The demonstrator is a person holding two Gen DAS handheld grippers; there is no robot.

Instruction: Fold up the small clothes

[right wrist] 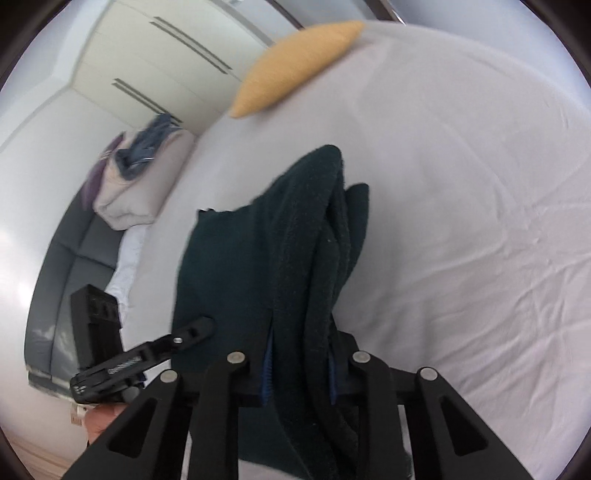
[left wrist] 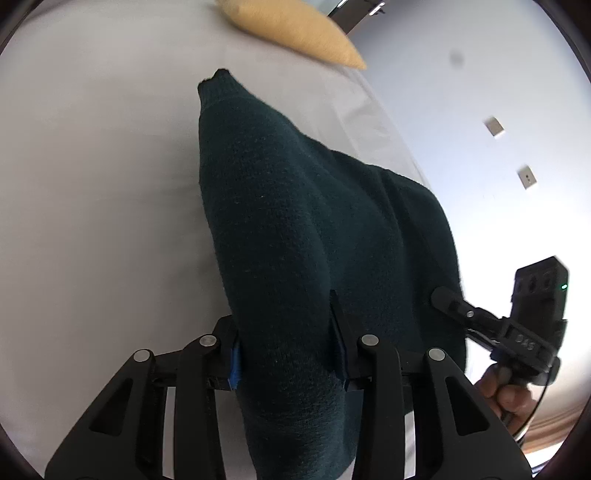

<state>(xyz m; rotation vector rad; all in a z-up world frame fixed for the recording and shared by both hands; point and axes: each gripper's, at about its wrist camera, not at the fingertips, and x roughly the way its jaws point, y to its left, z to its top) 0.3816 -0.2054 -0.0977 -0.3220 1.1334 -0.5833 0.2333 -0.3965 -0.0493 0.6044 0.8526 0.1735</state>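
A dark green knit sweater (left wrist: 295,229) hangs lifted above a white bed sheet (left wrist: 92,184). My left gripper (left wrist: 288,343) is shut on a thick fold of it, and one sleeve with a ribbed cuff (left wrist: 214,85) stretches away toward the bed. My right gripper (right wrist: 301,354) is shut on bunched folds of the same sweater (right wrist: 258,258). The right gripper also shows in the left wrist view (left wrist: 454,302) at the sweater's right edge. The left gripper shows in the right wrist view (right wrist: 192,332) at the sweater's left edge.
A yellow pillow (left wrist: 295,29) lies at the far end of the bed, also in the right wrist view (right wrist: 295,66). Beside the bed are a dark grey sofa (right wrist: 74,258), a pile of bedding and clothes (right wrist: 136,173) and white wardrobe doors (right wrist: 166,48).
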